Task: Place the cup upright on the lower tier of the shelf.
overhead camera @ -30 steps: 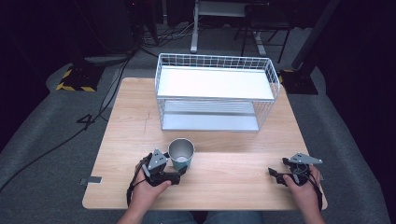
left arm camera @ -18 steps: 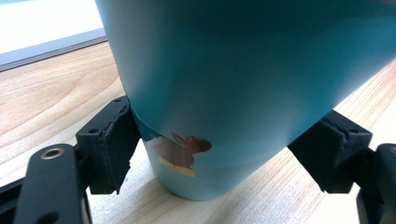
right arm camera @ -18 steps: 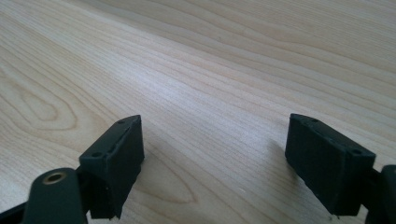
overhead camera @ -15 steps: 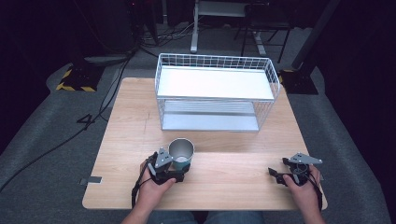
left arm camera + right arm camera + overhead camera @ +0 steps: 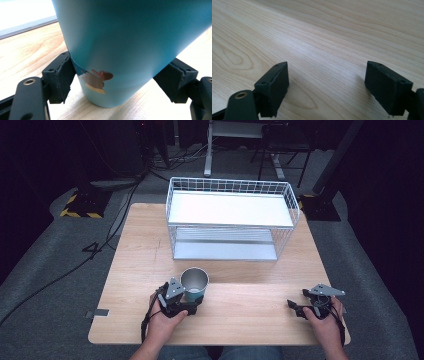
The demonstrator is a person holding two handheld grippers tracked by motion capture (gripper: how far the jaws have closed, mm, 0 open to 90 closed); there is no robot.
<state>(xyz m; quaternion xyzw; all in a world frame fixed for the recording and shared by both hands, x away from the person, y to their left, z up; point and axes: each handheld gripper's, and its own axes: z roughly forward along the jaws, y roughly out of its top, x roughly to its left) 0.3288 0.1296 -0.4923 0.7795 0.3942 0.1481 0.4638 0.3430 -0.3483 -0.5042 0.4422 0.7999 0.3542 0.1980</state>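
Note:
A light blue metal cup (image 5: 194,282) stands upright on the wooden table (image 5: 250,315), near its front left. In the left gripper view the cup (image 5: 125,37) shows a small brown and gold picture low on its wall. My left gripper (image 5: 193,296) is open, with its jaws on either side of the cup's lower part. In its own view the left gripper (image 5: 115,72) has both pads at or just touching the cup's sides. My right gripper (image 5: 296,301) rests open at the front right, and in its own view the right gripper (image 5: 327,75) has bare wood between its jaws.
A white wire rack (image 5: 172,205) with two shelves stands at the back middle of the table. Beyond the table lie a grey floor, cables and a desk frame (image 5: 207,150). The person's hands hold both grippers close to the table's front edge.
My left gripper has slid forward and a little right, so the cup now sits between its jaws. The right gripper has stayed put.

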